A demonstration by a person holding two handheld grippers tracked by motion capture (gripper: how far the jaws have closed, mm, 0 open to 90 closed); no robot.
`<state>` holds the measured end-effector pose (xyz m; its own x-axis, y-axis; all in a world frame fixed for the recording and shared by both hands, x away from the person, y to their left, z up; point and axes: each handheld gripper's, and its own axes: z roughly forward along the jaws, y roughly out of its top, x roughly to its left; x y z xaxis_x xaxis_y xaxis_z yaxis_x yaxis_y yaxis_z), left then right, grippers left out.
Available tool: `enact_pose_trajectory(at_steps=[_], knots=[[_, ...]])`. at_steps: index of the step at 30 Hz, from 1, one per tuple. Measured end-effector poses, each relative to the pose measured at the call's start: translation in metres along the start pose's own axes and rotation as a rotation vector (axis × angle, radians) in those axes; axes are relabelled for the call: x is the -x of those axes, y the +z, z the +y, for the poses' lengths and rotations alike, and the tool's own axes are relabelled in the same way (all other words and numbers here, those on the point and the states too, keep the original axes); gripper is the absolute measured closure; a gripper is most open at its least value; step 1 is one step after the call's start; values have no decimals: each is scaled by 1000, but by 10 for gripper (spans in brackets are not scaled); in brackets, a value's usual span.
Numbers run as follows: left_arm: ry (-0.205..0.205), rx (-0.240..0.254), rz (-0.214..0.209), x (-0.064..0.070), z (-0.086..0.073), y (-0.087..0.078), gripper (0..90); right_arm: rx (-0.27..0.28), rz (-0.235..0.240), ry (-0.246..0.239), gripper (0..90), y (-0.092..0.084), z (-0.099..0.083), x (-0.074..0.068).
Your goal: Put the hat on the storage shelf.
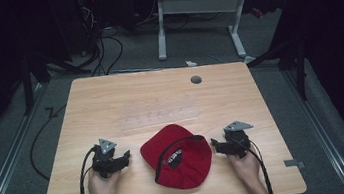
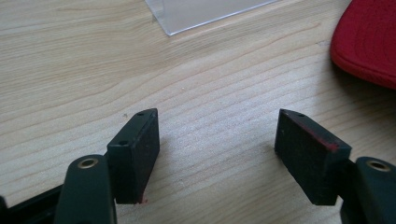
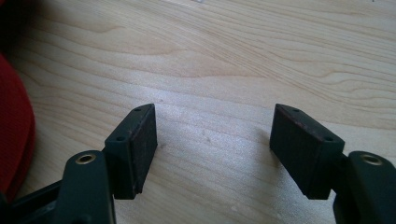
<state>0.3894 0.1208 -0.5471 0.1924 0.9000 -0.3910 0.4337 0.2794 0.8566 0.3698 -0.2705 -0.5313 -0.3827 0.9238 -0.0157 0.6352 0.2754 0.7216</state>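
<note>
High view: a red fabric baseball cap [image 1: 178,162] lies upside down at the light wooden bench's [image 1: 110,105] near edge, between the left gripper [image 1: 126,157] and right gripper [image 1: 215,145], jaws spread empty, seemingly poised to flank it.

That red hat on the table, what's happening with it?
A person sits at a wooden table holding a gripper in each hand. The red cap lies upside down between them. The left gripper and right gripper rest on either side, both open, neither touching the cap. Nothing is picked up yet.
</note>
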Motion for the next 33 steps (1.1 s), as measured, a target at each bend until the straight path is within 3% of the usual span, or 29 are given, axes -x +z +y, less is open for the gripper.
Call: enact_pose_trajectory(at_steps=[13,15,28,33], knots=[[0,-2,1,0,0,0,302,1,2,-4,326,0,0,0],[-1,-1,1,0,0,0,301,5,0,3,367,0,0,2],[-1,-3,2,0,0,0,290,7,-7,8,383,1,2,3],[-4,-3,0,1,-1,0,286,13,-9,24,434,0,1,5]])
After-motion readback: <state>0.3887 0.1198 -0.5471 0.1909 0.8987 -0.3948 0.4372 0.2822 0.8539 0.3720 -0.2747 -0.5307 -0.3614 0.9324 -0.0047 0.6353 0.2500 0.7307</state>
